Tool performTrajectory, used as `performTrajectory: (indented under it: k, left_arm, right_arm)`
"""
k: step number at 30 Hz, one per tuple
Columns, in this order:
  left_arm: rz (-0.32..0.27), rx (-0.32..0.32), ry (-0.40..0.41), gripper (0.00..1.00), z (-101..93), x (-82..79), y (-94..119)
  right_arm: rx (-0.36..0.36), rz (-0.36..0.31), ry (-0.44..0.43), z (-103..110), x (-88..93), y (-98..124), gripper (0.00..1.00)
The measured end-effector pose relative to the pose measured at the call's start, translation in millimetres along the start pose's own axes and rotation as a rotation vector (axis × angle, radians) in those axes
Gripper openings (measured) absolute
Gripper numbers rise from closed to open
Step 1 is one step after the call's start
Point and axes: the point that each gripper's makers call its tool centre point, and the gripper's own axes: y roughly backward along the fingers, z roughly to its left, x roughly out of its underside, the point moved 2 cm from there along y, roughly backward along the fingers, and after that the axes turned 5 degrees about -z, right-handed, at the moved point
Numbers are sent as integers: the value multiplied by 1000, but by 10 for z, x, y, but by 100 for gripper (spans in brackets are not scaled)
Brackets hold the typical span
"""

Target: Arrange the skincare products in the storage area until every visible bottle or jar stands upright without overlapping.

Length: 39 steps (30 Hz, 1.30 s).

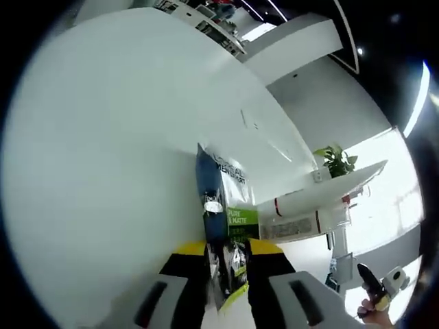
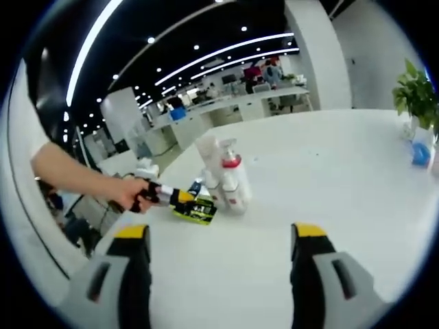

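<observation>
Clamping a dark blue and green skincare tube [image 1: 226, 233], the left gripper [image 1: 230, 274] has its yellow-tipped jaws pressed against the tube's two sides. In the left gripper view the tube runs forward from between the jaws over the white table [image 1: 103, 171]; it carries white lettering, a green panel reading "PURE & MATTE" and a yellow-green edge near the jaws. Whether the tube touches the table cannot be told from here. A potted plant [image 1: 336, 161] stands far off on a white counter.

In the right gripper view the right gripper [image 2: 223, 240] holds nothing, its jaws spread wide apart above the bare white tabletop. Ahead of it a small group of bottles stands upright close together: a white pump bottle with a red collar [image 2: 234, 181], a taller pale bottle [image 2: 209, 154] behind it and a smaller white one [image 2: 214, 192] beside them. Just left of that group, the tube lies nearly flat at table level, gripped by the other gripper, which a person's hand [image 2: 130, 195] holds. A leafy plant stands at the far right edge.
</observation>
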Motion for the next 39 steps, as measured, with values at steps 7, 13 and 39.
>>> performTrajectory:
  k: [7, 13, 39]
  left_arm:
    - [-10, -49, -87, 37, 30, -19, 182]
    - [-87, -61, -179, 39, 23, -91, 486]
    - [36, -474, -612, 65, 1182, 668, 2043]
  right_arm:
    - [1, -1, 9, 23, 48, 130, 82]
    - [-16, -7, 3, 74, 93, 171, 83]
    - [-215, 72, 66, 603, 294, -145, 83]
